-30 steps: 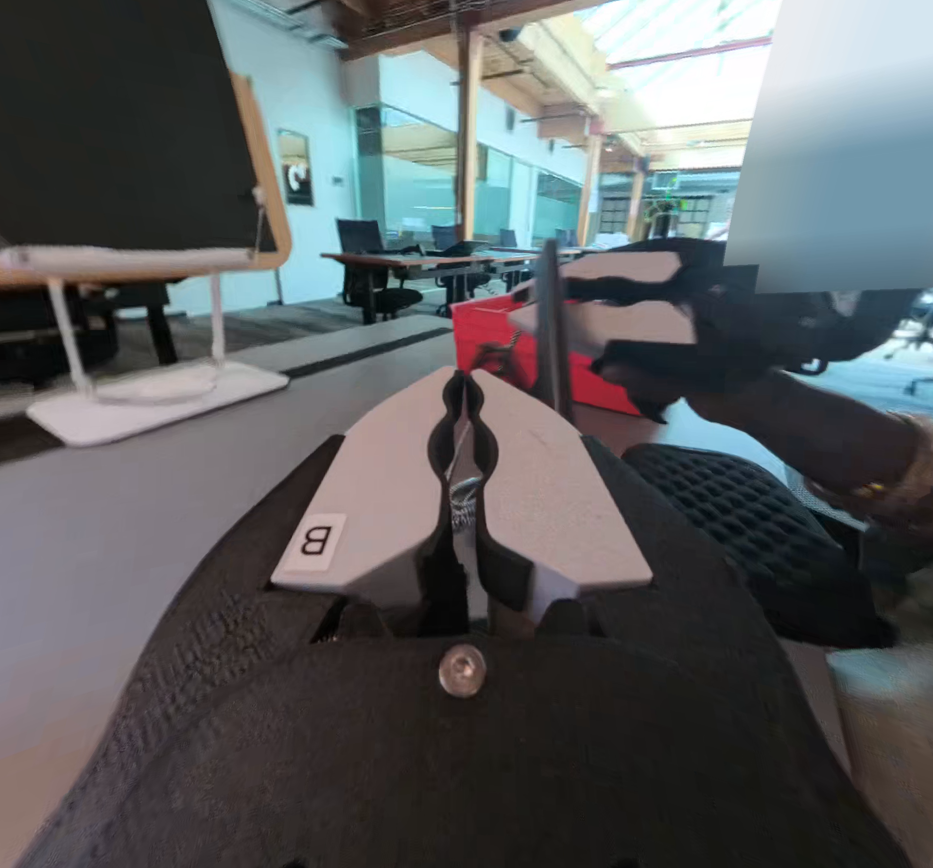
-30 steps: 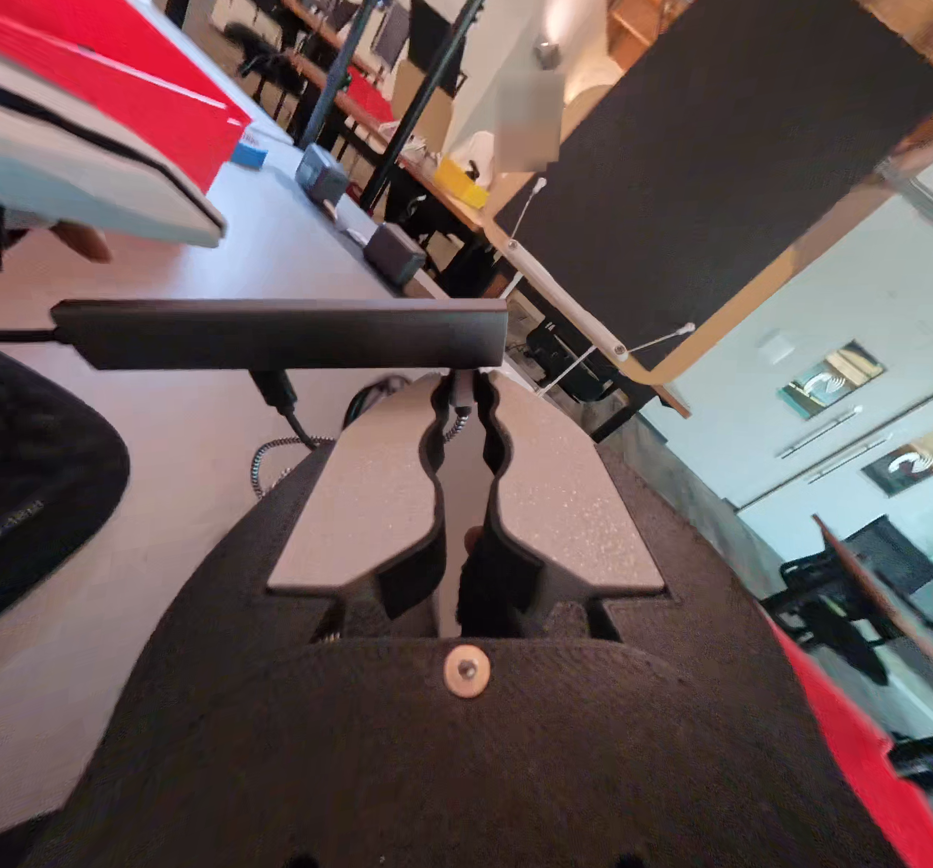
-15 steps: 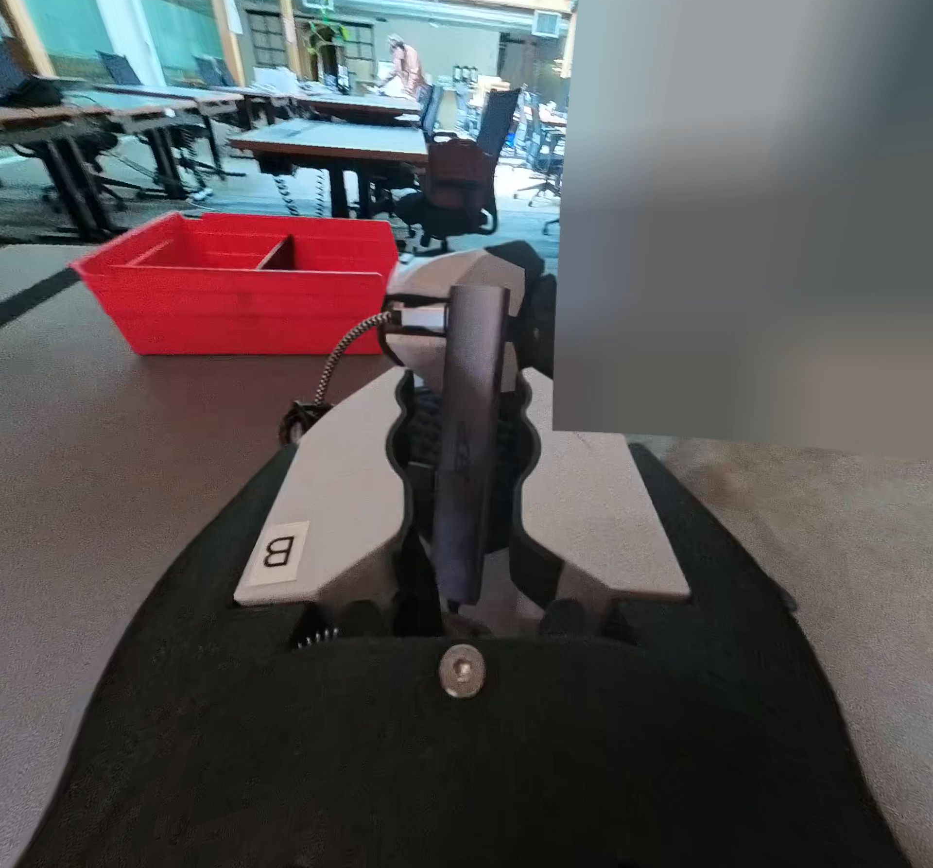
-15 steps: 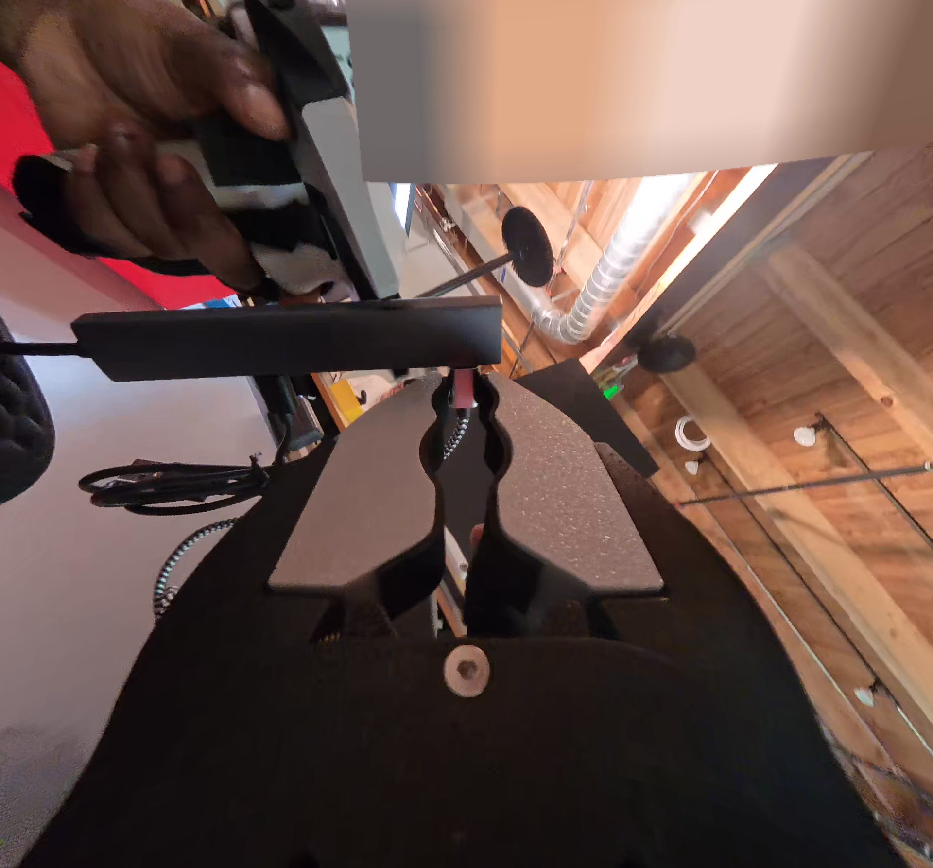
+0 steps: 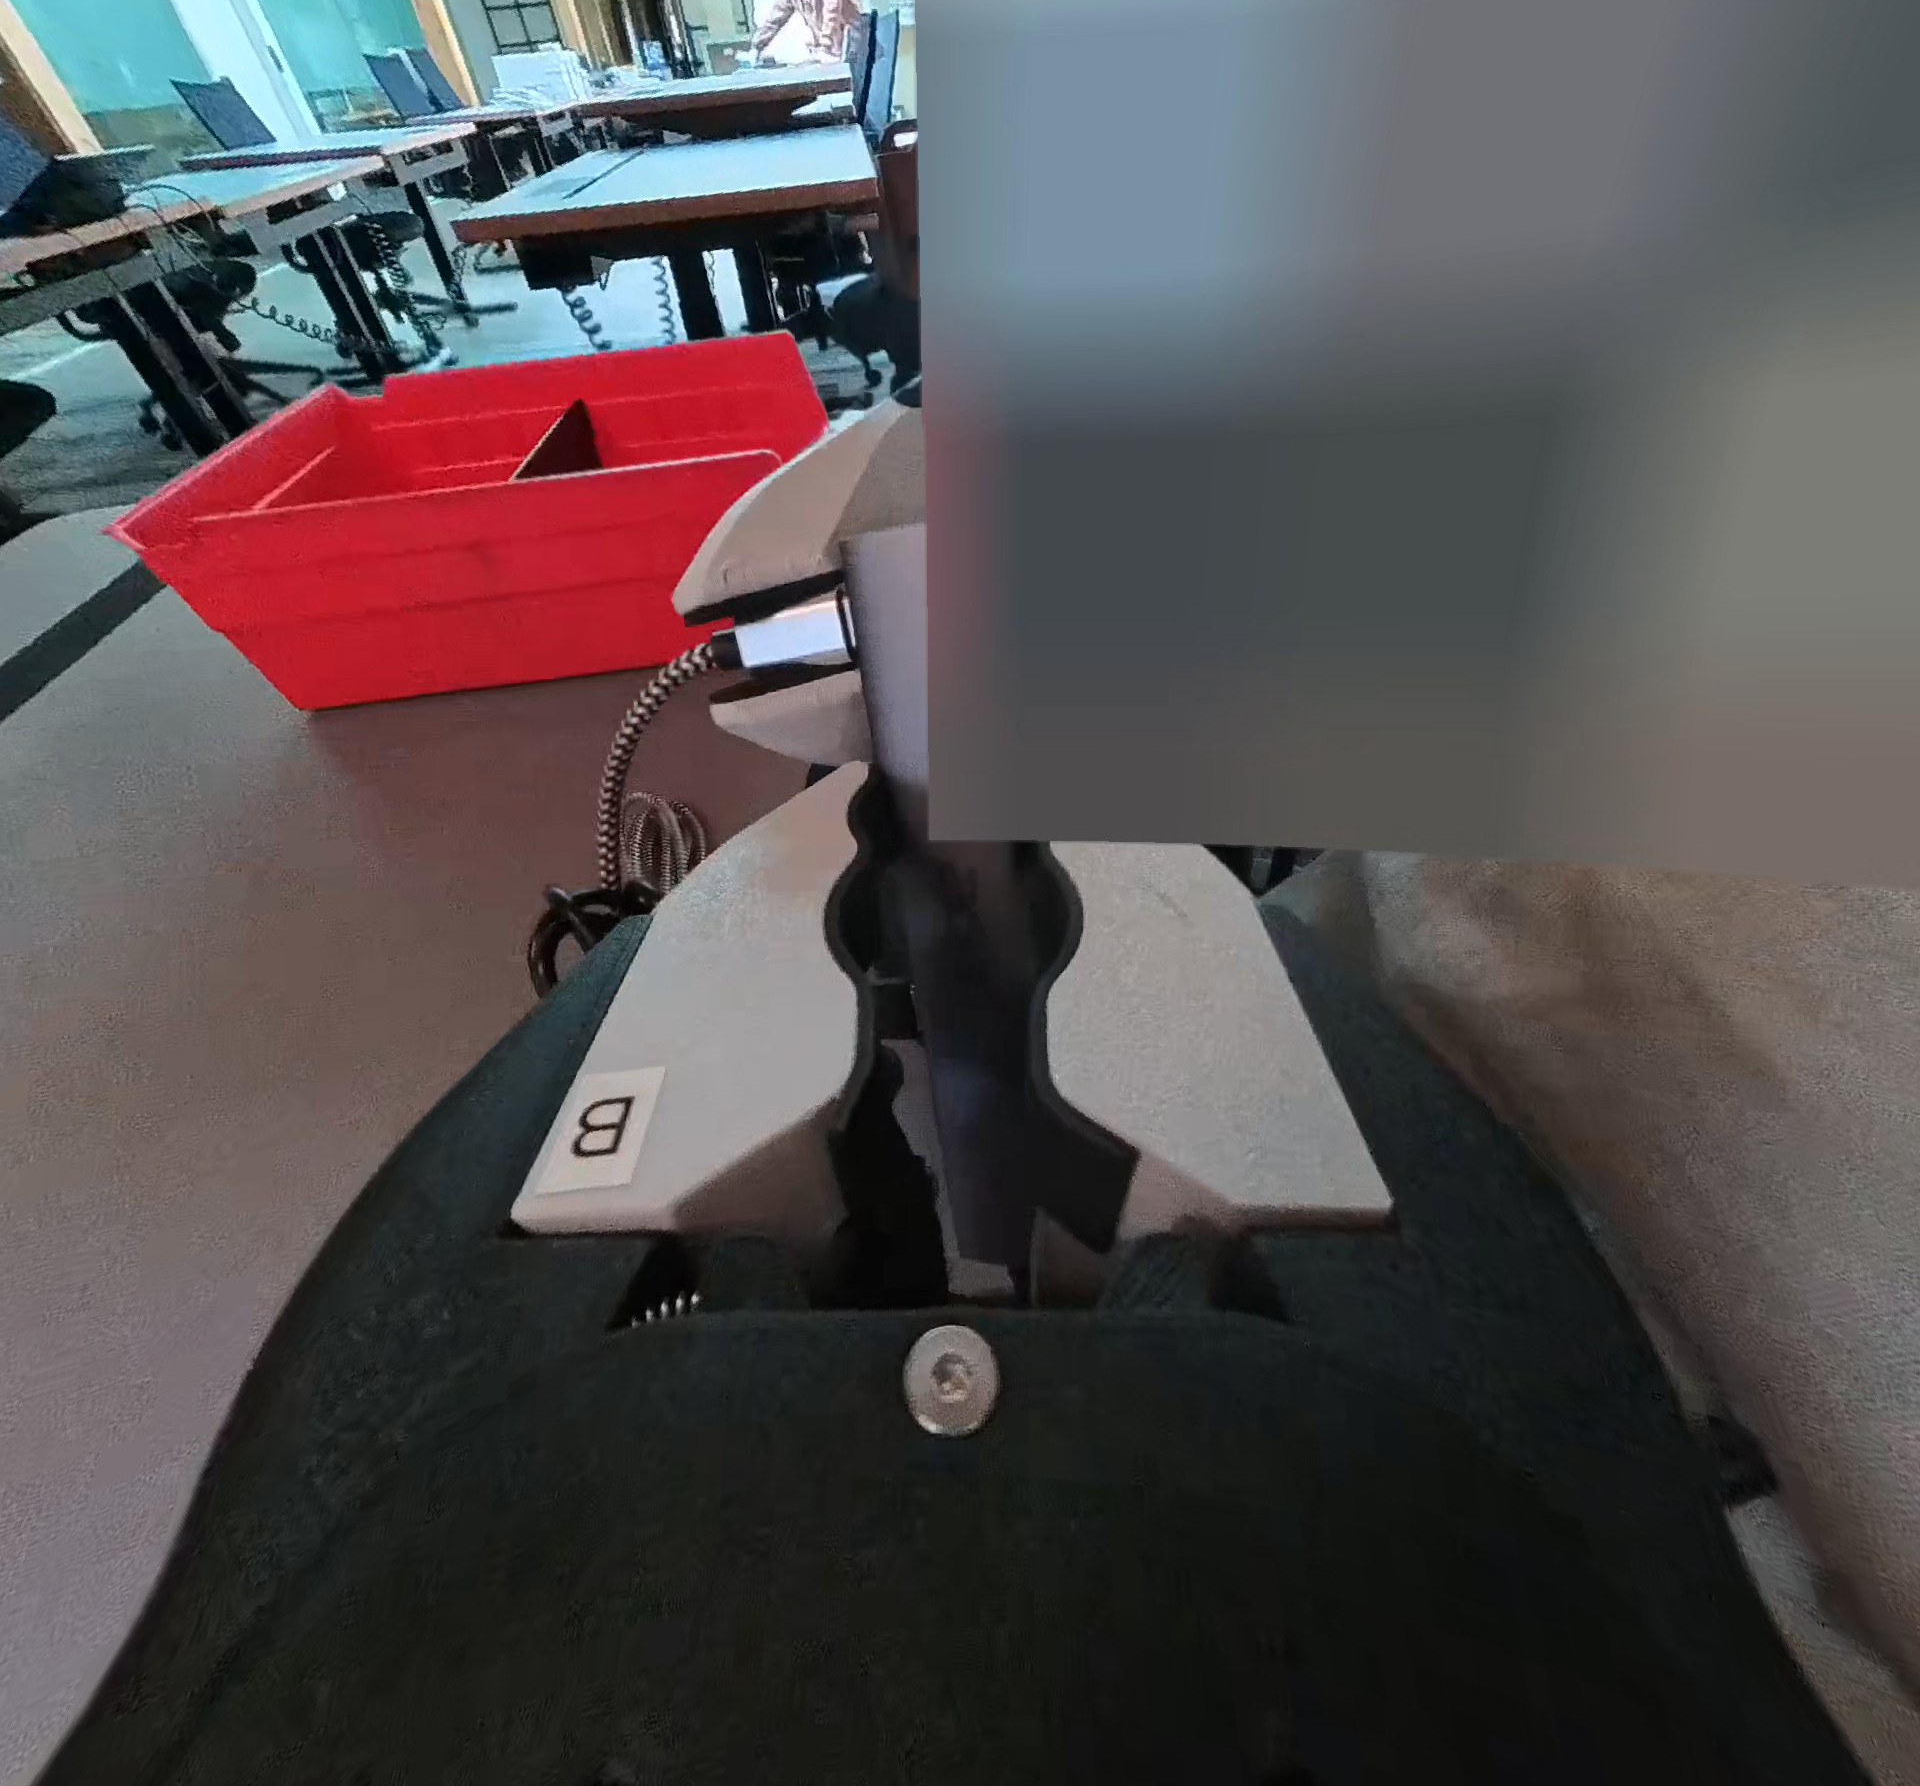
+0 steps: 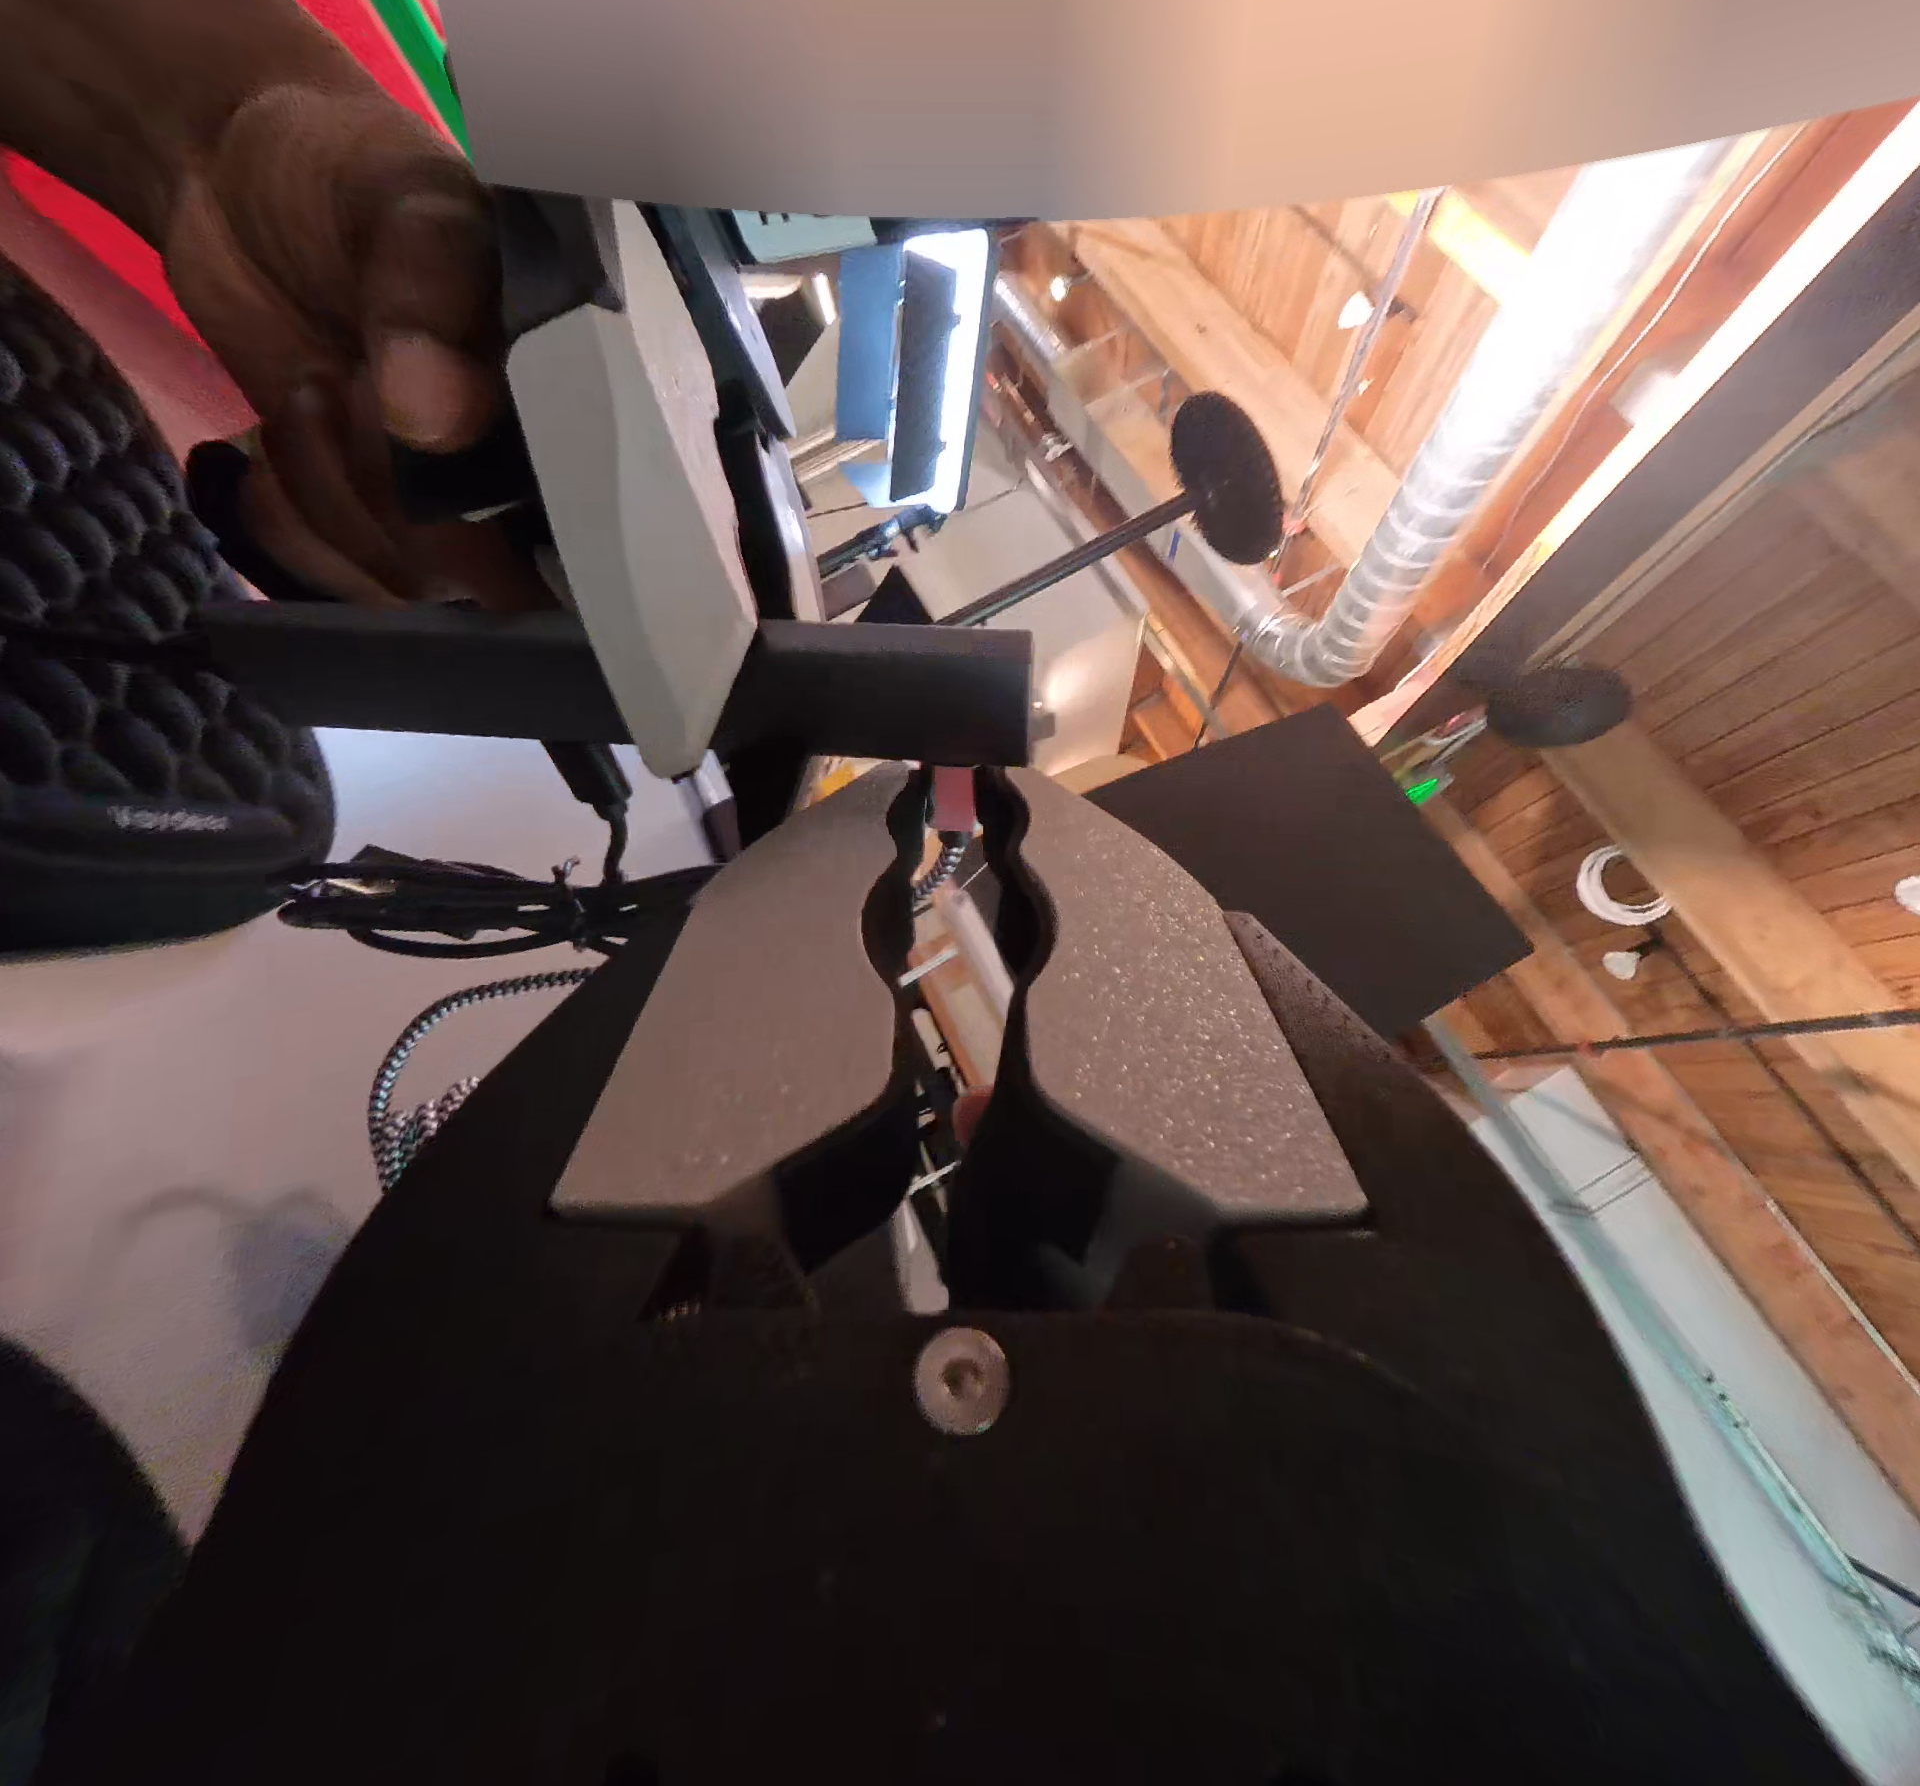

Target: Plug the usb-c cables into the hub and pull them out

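Observation:
The dark grey hub [image 5: 971,1092] stands on end between the fingers of my left gripper [image 5: 951,905], which is shut on it. In the right wrist view the hub [image 6: 883,687] is a dark horizontal bar with a left-gripper finger [image 6: 644,531] clamped across it. My right gripper [image 6: 951,791] is shut on a silver usb-c plug [image 6: 954,806] seated in the hub's side. The plug [image 5: 790,640] and its braided cable [image 5: 623,780] also show in the left wrist view. A second, black cable [image 6: 592,770] is plugged in further along the hub.
A red divided bin [image 5: 468,573] sits on the grey table [image 5: 208,905] behind the hub. A tied black cable bundle [image 6: 468,905] lies on the table. A black mesh pad [image 6: 104,645] is at the left. A hand [image 6: 312,334] holds the left gripper. Desks and chairs stand beyond.
My left gripper has swung round, taken the hub between its fingers and closed on it. My right gripper has stayed shut on the plug at the hub while tilting upward.

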Motion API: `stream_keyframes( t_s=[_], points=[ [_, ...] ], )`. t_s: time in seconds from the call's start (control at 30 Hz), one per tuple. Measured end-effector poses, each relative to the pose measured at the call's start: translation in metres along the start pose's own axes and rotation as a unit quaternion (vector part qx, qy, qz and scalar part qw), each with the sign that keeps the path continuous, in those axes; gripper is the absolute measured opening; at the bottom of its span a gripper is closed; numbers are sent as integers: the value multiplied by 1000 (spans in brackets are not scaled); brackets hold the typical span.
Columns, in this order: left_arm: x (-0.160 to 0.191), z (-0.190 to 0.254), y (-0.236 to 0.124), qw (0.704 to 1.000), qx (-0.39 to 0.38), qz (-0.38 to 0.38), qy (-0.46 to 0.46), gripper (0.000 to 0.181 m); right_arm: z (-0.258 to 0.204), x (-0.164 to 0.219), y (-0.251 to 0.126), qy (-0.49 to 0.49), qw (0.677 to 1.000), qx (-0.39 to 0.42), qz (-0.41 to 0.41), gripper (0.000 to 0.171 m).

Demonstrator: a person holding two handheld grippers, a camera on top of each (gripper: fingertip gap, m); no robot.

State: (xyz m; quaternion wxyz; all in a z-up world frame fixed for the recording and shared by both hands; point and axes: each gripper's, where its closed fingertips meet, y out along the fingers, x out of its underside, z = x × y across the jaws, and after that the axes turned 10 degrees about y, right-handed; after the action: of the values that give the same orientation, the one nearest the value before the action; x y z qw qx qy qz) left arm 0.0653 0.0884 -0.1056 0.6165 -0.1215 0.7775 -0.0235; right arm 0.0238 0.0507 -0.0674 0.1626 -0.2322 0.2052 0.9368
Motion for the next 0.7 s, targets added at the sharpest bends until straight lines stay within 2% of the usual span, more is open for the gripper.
stream_keyframes(
  t_s=[0.03, 0.2, 0.37, 0.7],
  points=[
    [4, 0, 1, 1000, -4, 3, -1, 24, -4, 4, -1, 5, 1000, -7, -6, 11],
    [27, -9, 4, 999, -24, 16, -34, 25, -23, 33, 0, 57, 993, -59, -79, 11],
    [45, -21, -1, 997, -46, -15, -58, 27, -38, 56, 5, 112, 979, -100, -140, 11],
    [65, -32, -4, 990, -40, -43, -124, 27, -55, 82, 4, 211, 949, -146, -182, 11]
  ],
)
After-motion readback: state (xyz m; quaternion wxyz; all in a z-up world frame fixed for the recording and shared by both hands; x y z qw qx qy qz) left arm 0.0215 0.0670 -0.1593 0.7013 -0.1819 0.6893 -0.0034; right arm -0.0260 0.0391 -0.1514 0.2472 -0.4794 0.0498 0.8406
